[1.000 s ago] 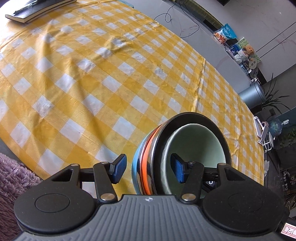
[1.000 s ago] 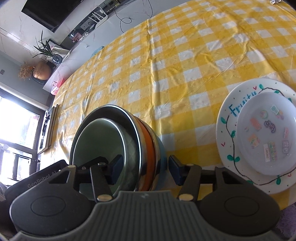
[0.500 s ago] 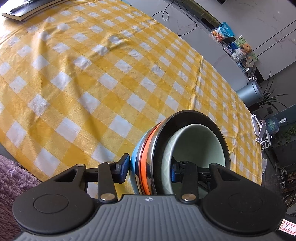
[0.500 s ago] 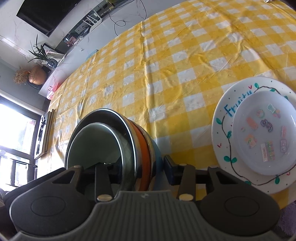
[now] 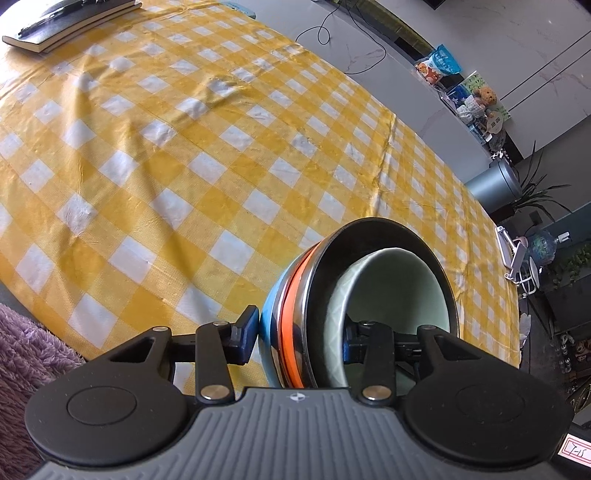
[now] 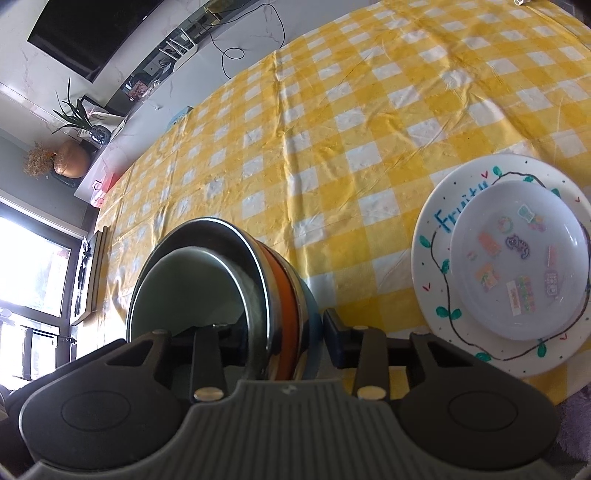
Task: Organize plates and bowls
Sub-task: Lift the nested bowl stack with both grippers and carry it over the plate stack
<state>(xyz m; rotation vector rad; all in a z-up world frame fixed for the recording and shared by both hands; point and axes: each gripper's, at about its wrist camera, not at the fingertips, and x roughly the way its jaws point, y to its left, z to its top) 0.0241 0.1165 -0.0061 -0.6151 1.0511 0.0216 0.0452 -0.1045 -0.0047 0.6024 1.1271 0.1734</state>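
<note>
Yellow and white checks cover the tablecloth (image 5: 192,155), and everything here sits in relation to the stack of bowls (image 5: 295,325) near its front edge. Far off to the left of the stack, at the back corner of the cloth, lies a dark book (image 5: 70,22). Closer in, the left gripper (image 5: 299,339) has closed onto the stack's wall: its left finger presses the blue outside of the lowest bowl and its right finger reaches inside the pale green bowl (image 5: 395,291) that nests at the centre. Between these two lie an orange bowl (image 5: 290,321) and a shiny steel bowl (image 5: 384,229) with a dark inside. The stack looks tipped, its mouth turned away from that gripper.

From the other side, the right gripper (image 6: 284,332) holds the same stack (image 6: 280,295); its jaws have just been closing on it, one finger inside the green bowl (image 6: 184,288) and the other against the blue outside. To the right of the stack, apart from it on the cloth (image 6: 332,147), rests a white plate (image 6: 428,251) lettered in blue with a green vine border, and a smaller clear plate (image 6: 517,266) with stickers lies on top of it.
</note>
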